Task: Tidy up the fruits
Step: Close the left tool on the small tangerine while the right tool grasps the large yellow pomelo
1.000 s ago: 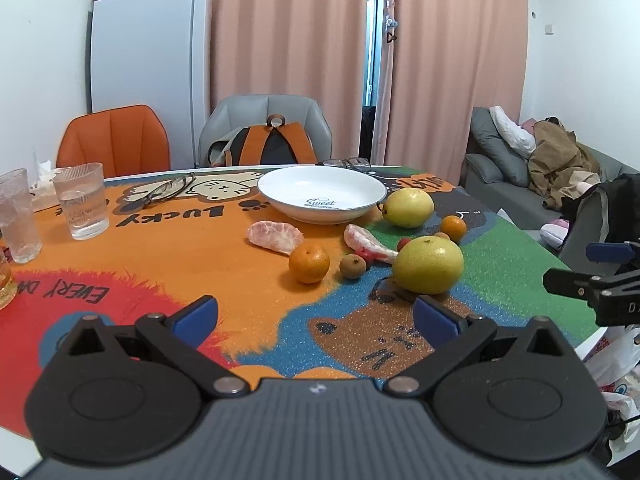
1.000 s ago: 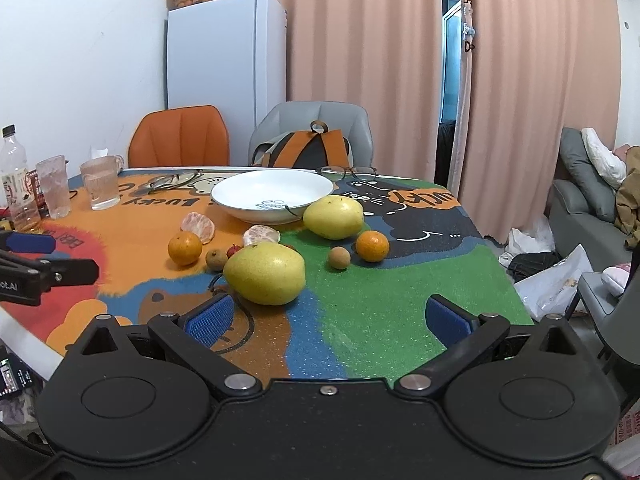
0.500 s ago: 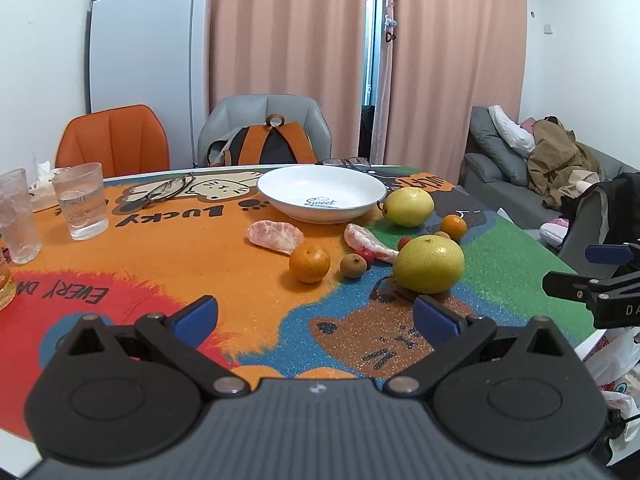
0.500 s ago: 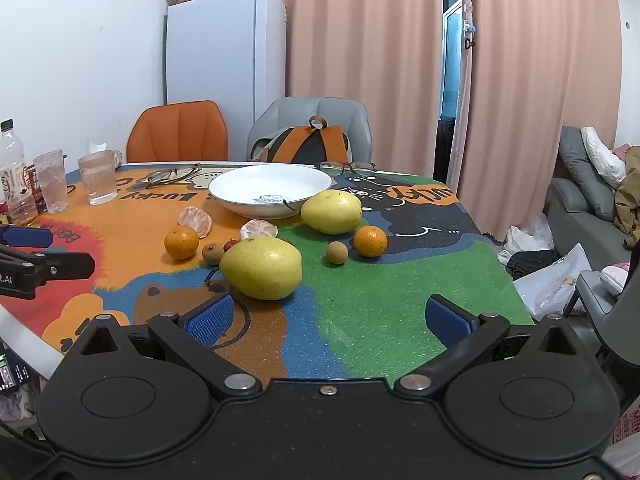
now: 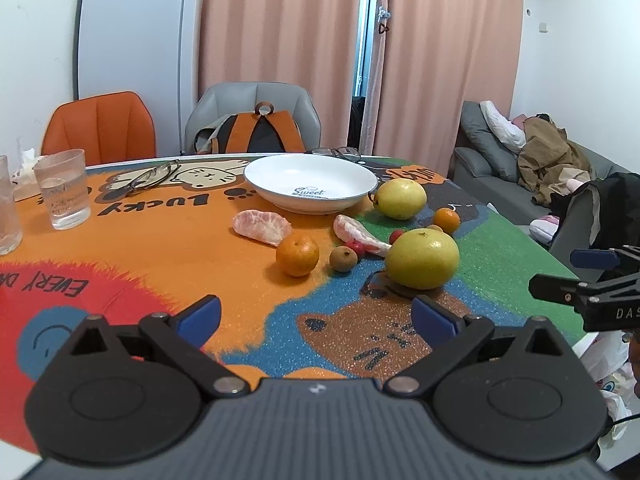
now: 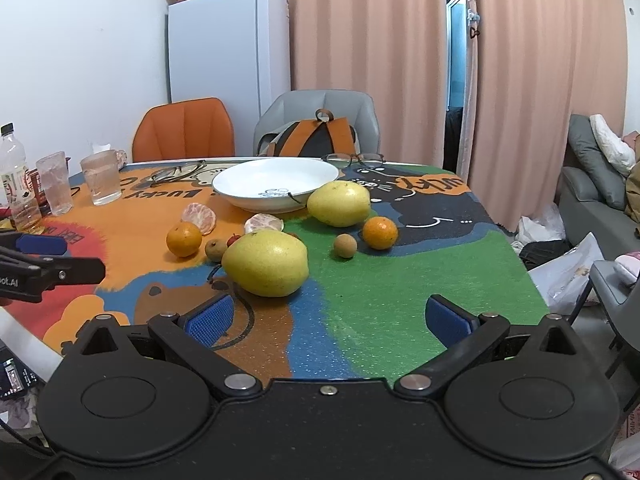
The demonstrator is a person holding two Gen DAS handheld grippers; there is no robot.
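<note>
A white plate [image 5: 280, 184] [image 6: 256, 184] sits empty at the far side of the colourful table mat. Around it lie two large yellow fruits [image 5: 423, 258] [image 6: 266, 263], the farther one [image 5: 401, 199] [image 6: 339, 203] beside the plate, two mandarins [image 5: 297, 255] [image 6: 380, 232], peeled citrus segments [image 5: 262, 227] [image 6: 199, 218], small brown fruits [image 5: 343, 259] [image 6: 345, 245] and a red berry [image 5: 396, 235]. My left gripper [image 5: 316, 316] hovers open over the near mat, short of the fruit. My right gripper [image 6: 328, 318] is open too, its left pad just below the near yellow fruit.
Drinking glasses [image 5: 62, 189] [image 6: 100, 177] and a bottle [image 6: 16, 176] stand at the table's left. Two pairs of spectacles [image 5: 154, 176] [image 6: 354, 159] lie near the plate. Orange and grey chairs [image 6: 184, 128] with a backpack [image 5: 260, 132] stand behind; a sofa [image 5: 520, 168] is to the right.
Both grippers have edged closer to the fruit and sunk slightly; the near yellow fruit looms larger in the right wrist view. No fruit has moved.
</note>
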